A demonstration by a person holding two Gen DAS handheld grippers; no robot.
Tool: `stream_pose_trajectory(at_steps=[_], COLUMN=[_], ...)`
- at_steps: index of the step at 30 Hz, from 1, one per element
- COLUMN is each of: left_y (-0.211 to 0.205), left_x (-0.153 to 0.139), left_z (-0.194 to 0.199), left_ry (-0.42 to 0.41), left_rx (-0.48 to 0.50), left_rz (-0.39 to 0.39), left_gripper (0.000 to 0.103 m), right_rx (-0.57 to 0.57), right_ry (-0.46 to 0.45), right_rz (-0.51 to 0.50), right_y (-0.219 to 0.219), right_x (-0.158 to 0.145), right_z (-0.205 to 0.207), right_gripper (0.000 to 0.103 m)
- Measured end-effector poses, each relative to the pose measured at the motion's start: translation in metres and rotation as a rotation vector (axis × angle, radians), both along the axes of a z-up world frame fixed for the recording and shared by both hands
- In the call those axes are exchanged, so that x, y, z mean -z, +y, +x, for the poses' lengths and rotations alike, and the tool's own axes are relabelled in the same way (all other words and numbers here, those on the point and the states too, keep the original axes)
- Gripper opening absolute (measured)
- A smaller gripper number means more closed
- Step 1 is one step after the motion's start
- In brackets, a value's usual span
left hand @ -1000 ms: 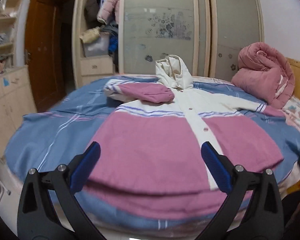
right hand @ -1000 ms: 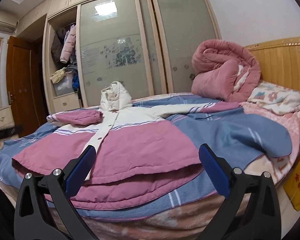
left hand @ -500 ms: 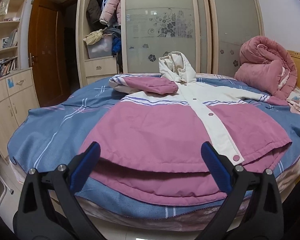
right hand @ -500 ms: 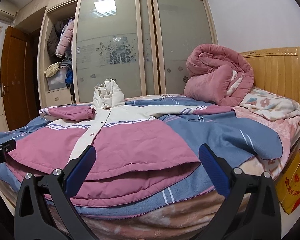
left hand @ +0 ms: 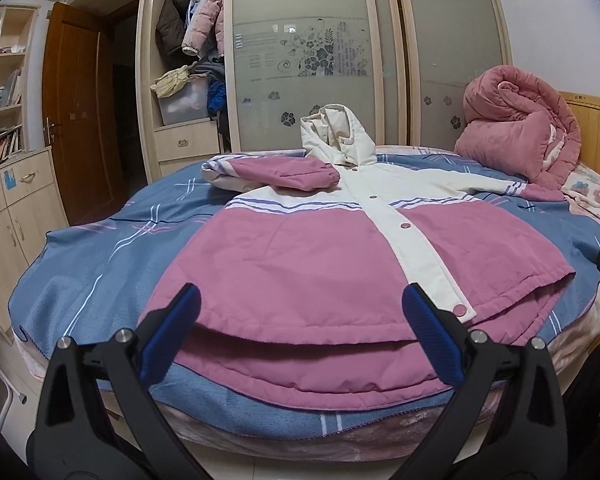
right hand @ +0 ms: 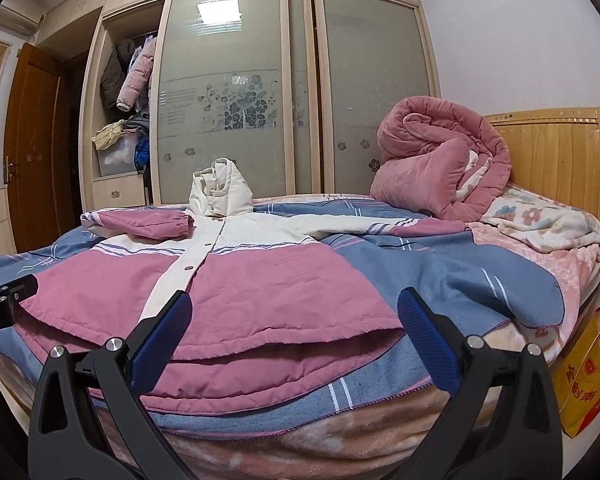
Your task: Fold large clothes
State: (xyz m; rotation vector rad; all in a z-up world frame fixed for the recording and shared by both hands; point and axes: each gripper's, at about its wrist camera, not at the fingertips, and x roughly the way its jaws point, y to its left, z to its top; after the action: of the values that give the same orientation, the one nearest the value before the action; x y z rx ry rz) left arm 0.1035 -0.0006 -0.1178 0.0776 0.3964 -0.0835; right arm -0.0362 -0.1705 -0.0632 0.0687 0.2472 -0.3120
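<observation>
Bedroom: bed (left hand: 80,264) under blue plaid blanket (right hand: 440,276), sliding-door wardrobe (left hand: 300,60) behind, rolled pink quilt (right hand: 440,160) by wooden headboard (right hand: 556,152). Your task item, pink-and-cream hooded coat (left hand: 300,256), lies front-up on blanket, snapped shut, hem toward you, hood (left hand: 340,136) standing at far end. One sleeve (left hand: 284,174) folded across chest; other sleeve (right hand: 360,224) stretched toward quilt. Your left gripper (left hand: 300,334) hovers at hem, jaws spread wide, holding nothing. Your right gripper (right hand: 294,338) over hem's right corner, jaws likewise spread, empty.
</observation>
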Motion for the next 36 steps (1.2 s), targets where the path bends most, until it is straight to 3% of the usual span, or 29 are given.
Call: stream_pose_trajectory(at_steps=[17,23,29,36], left_y=[-0.004,-0.003,-0.005,-0.018], left_x=[0.002,-0.016,-0.059,-0.123], left_z=[0.002,0.003,0.018,0.031], left_ry=[0.019,0.011,0.029,0.032], left_rx=[0.006,0.016,0.025,0.074], left_rz=[-0.003,-0.005,0.022,0.021], left_gripper=[0.101,0.101,0.101,0.101], right_rx=[-0.003,-0.032,-0.065,-0.162], right_ry=[0.006,0.042,0.062,0.082], right_rz=[0.001,0.062,0.069,0.125], right_y=[0.001,-0.005,-0.01,-0.017], right_x=[0.0,-0.011,-0.063,-0.153], right_z=[0.0,0.001,0.007,0.028], right_gripper=[0.102,0.102,0.102,0.102])
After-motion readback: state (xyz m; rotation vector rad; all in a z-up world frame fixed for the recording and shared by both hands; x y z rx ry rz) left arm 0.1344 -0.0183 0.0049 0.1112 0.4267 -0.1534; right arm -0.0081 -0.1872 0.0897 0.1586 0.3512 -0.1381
